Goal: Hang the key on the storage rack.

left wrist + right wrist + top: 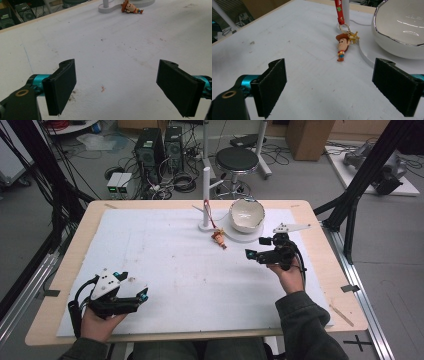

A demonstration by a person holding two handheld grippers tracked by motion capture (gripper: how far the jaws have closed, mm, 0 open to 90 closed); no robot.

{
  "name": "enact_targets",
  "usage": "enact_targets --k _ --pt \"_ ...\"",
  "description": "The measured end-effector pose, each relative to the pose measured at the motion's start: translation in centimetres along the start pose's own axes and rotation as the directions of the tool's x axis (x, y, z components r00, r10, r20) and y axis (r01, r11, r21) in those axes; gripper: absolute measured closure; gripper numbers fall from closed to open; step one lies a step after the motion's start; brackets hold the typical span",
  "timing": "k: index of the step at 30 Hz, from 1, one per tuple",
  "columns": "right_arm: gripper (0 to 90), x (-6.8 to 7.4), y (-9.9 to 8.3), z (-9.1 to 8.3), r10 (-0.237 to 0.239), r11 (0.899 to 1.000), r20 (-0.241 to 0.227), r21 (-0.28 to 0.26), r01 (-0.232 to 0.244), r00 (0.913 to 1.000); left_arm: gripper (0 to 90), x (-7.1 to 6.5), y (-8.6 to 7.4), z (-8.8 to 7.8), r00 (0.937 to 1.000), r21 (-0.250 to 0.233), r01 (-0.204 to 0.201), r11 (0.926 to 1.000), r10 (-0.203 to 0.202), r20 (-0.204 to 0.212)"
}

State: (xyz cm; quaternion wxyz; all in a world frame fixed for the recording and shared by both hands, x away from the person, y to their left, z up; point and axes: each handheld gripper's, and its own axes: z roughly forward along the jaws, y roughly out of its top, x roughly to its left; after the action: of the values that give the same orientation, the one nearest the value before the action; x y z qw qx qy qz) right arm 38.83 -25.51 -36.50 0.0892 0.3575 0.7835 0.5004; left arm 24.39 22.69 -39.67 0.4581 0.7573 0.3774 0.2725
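Your right gripper (255,249) hovered near cowboy keychain (342,45) beside bowl (402,27), jaws spread, empty. Your left gripper (137,295) low over bench (70,265), jaws spread.

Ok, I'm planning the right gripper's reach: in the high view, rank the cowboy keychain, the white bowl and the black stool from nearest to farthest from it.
From the right gripper:
1. Cowboy keychain, to its left on the white mat.
2. White bowl, behind the gripper, toward the table's far edge.
3. Black stool, on the floor beyond the table.
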Motion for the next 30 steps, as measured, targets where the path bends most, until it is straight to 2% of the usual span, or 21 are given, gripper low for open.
enact_targets --k 30 --pt "11.3 0.4 -2.9 -2.6 -0.006 1.0 0.016 -0.02 0.006 0.9999 16.6 0.2 -0.2 -0.1 0.9998 -0.002 0.017 0.9999 -0.017 0.003"
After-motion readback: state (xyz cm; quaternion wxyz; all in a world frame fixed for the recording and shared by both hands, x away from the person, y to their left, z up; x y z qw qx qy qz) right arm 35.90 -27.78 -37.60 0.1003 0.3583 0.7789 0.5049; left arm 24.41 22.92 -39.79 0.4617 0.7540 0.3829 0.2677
